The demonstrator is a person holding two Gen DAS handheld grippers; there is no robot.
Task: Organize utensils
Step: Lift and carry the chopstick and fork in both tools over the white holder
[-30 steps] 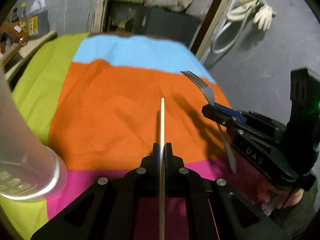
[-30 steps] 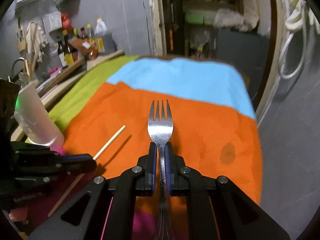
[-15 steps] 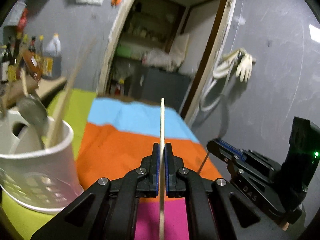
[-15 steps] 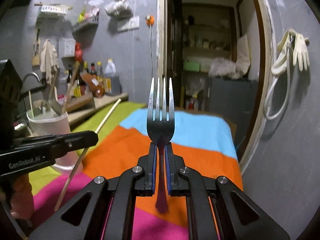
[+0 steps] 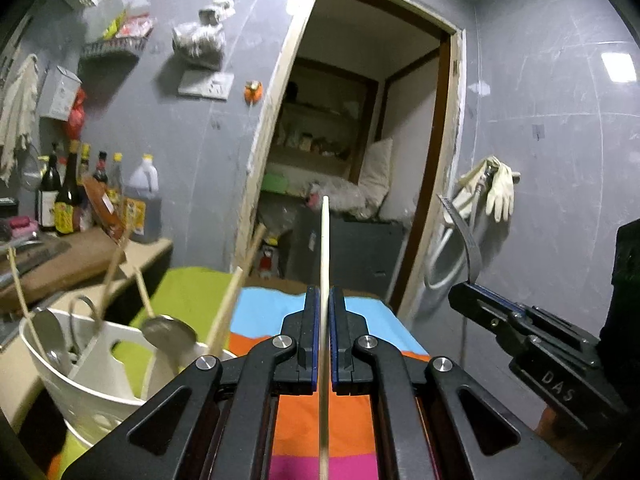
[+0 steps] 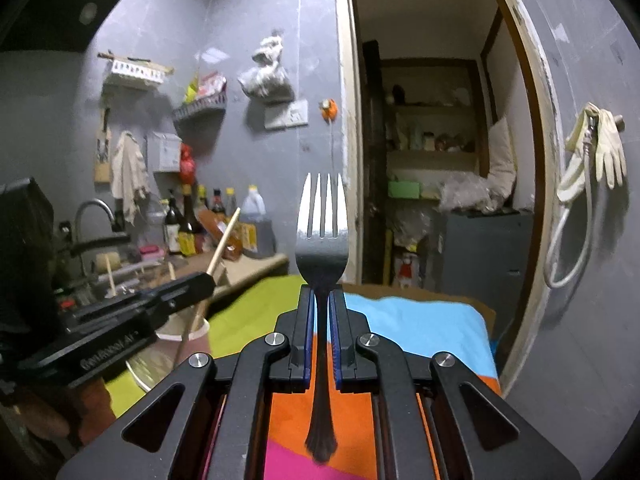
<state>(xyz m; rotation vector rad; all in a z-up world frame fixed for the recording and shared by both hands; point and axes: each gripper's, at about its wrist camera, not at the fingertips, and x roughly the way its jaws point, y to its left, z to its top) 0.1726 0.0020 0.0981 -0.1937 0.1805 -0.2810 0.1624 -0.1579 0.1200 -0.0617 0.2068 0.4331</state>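
Left gripper (image 5: 324, 300) clamped on chopstick (image 5: 324, 248), right gripper (image 6: 321, 300) clamped on fork (image 6: 321, 236), both right of and above white caddy (image 5: 80, 376). Tip each handle-down over caddy, clear the standing spoons, then release.

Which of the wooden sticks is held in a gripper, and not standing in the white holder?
The thin pale stick clamped in the left gripper. The other sticks lean inside the white holder.
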